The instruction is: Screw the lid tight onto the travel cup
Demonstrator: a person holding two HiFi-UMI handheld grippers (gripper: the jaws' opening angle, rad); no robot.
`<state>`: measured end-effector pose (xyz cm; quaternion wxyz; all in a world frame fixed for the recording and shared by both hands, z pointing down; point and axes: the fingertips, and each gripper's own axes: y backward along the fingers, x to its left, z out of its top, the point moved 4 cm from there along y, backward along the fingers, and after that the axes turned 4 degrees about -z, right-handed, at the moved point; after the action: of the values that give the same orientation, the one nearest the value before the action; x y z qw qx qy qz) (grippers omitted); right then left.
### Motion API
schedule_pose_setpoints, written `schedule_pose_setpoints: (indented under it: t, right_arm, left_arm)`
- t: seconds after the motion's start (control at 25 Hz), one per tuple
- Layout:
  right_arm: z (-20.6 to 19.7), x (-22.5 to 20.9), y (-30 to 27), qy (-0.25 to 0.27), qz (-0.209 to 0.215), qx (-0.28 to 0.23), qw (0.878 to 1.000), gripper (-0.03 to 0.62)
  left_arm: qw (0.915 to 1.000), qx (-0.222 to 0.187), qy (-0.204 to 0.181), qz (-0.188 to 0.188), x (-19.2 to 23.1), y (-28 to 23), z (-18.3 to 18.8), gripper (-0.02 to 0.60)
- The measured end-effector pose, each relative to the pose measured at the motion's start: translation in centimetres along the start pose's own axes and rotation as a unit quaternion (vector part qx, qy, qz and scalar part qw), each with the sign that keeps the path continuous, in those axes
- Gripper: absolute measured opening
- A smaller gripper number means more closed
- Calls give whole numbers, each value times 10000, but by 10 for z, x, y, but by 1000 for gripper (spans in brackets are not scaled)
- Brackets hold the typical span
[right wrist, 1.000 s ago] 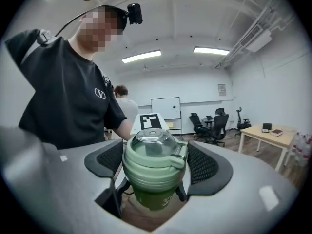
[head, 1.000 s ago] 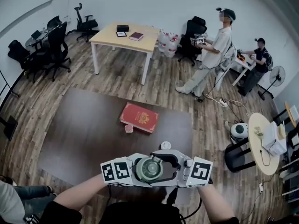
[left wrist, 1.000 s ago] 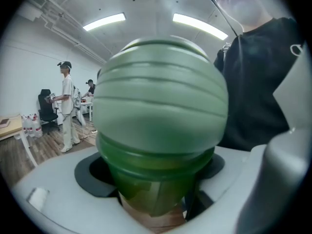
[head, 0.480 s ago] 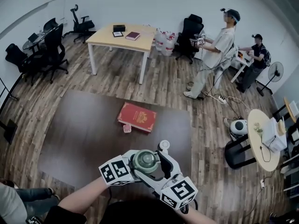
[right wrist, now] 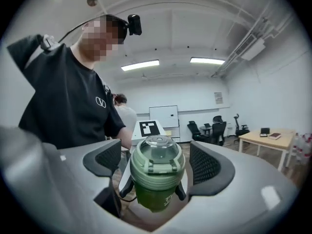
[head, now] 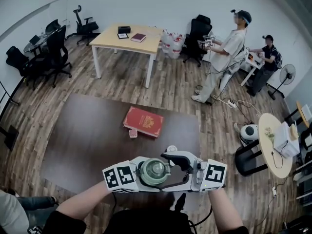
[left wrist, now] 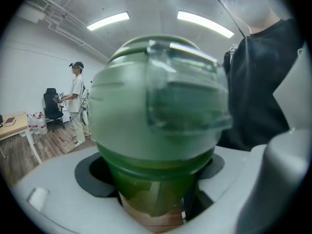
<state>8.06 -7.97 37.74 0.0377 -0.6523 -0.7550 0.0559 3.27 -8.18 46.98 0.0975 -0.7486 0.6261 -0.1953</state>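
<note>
**A:** Where is the cup kept at this moment?

**B:** The cup (head: 154, 172) is held up off the bench (head: 92, 140), near its front edge. It is clamped by its green body in the left gripper (left wrist: 156, 204), whose jaws are closed on it at a fairly wide spread.

**A:** And the lid?

**B:** The lid (right wrist: 157, 152) is seated on the mouth of the cup and looks level. The right gripper (right wrist: 157, 165) is placed around it, but its jaws have just been opened a little further. A gap can be seen on either side of the lid, so nothing is gripped there.

**A:** How much can be counted as done?

**B:** The lid has been put on and seems at least partly threaded, since no gap shows under its rim. How tight it is cannot be read from what is seen. This is judged to be a release between twists. If so, a fresh grip and another turn would be needed before the cup is set down on the bench.
</note>
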Motion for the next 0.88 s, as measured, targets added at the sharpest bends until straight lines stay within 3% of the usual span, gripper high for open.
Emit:
schedule_pose_setpoints:
  t: [0.16,0.24,0.32,0.44,0.52,0.6,0.68,0.76,0.88]
  right_arm:
    - [1,0,-10,-140,455,189,9987,432]
    - [1,1,-12,-130,361,68,9992,405]
    - [0,3,-15,-129,-107,-144,9998,400]
    - [-4,5,-22,-347,-1331,-358,9898,397]
    - [-6,7,-26,-629,-2337,-348,9696,396]
    - [-8,11,-30,-835,-3291,-185,9404,396]
    - [-8,14,-33,-907,-3892,-31,9167,396]
    - [-8,15,-32,-909,-4041,-7,9102,397]
    - [-9,15,-27,-862,-3520,-196,9318,399]
  left_arm:
    - [10000,10,-93,-3,-6,-2,6,420]
    - [9999,-66,-61,134,-5,0,6,422]
    - [9994,-91,-26,341,-2,3,4,421]
    - [9978,-57,111,654,4,7,-3,420]
    - [9964,-105,268,799,7,7,-5,420]
    - [9949,-124,369,927,10,6,-7,420]
    - [9941,-152,436,985,10,3,-8,420]
    - [9938,-198,498,970,9,1,-7,420]
    - [9942,-255,517,913,9,1,-5,420]
